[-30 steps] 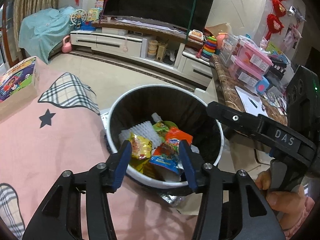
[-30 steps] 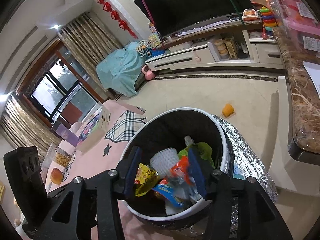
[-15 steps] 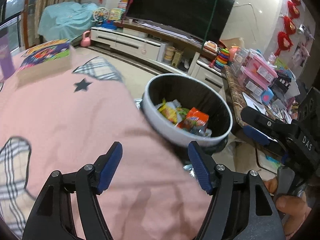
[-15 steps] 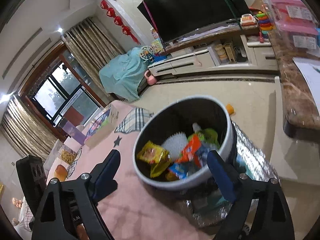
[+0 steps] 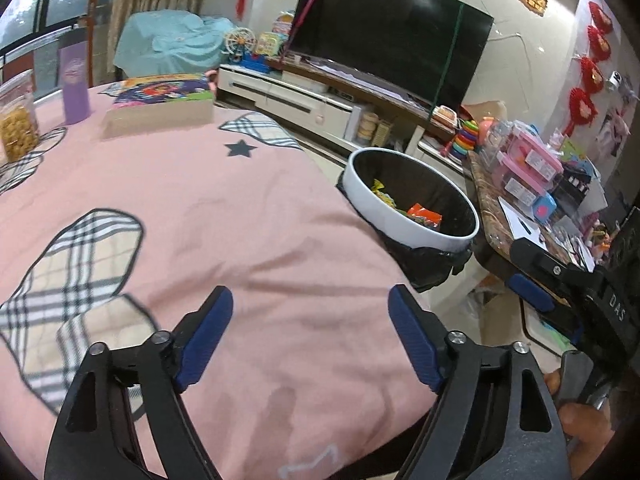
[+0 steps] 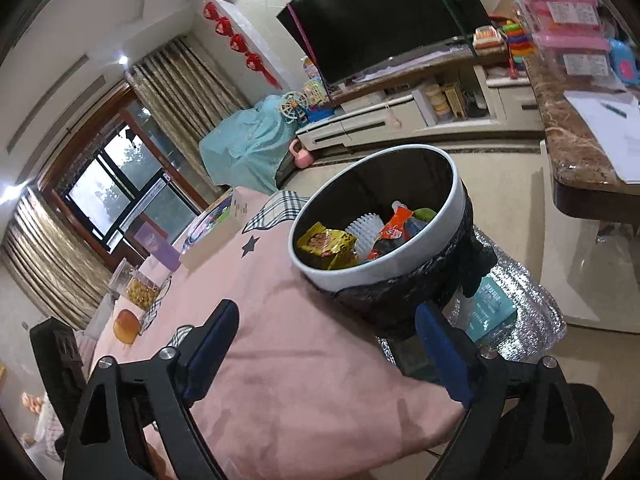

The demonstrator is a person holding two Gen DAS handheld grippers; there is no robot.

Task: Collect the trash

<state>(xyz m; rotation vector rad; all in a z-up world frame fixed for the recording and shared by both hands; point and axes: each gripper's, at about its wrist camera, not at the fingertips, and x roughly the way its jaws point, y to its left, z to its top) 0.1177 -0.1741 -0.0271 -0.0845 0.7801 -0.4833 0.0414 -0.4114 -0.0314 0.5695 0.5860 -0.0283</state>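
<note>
A white-rimmed trash bin (image 5: 400, 216) with a black liner stands beside the table's far right edge and holds colourful snack wrappers (image 6: 332, 246) and a white foam net (image 6: 362, 232). It also shows in the right wrist view (image 6: 400, 268). My left gripper (image 5: 310, 336) is open and empty, low over the pink tablecloth (image 5: 200, 208). My right gripper (image 6: 324, 356) is open and empty, over the table edge just short of the bin. The right gripper's body also shows in the left wrist view (image 5: 580, 292), to the right of the bin.
A colourful box (image 5: 160, 104), a purple cup (image 5: 74, 88) and a jar of snacks (image 5: 16, 120) stand at the table's far side. A bun (image 6: 126, 320) lies on the cloth. A marble counter (image 6: 576, 148) with pink boxes is right of the bin; silver foil bag (image 6: 520, 328) under it.
Both grippers have pulled back from over the bin towards the table and opened wider. The bin now sits farther away in both views.
</note>
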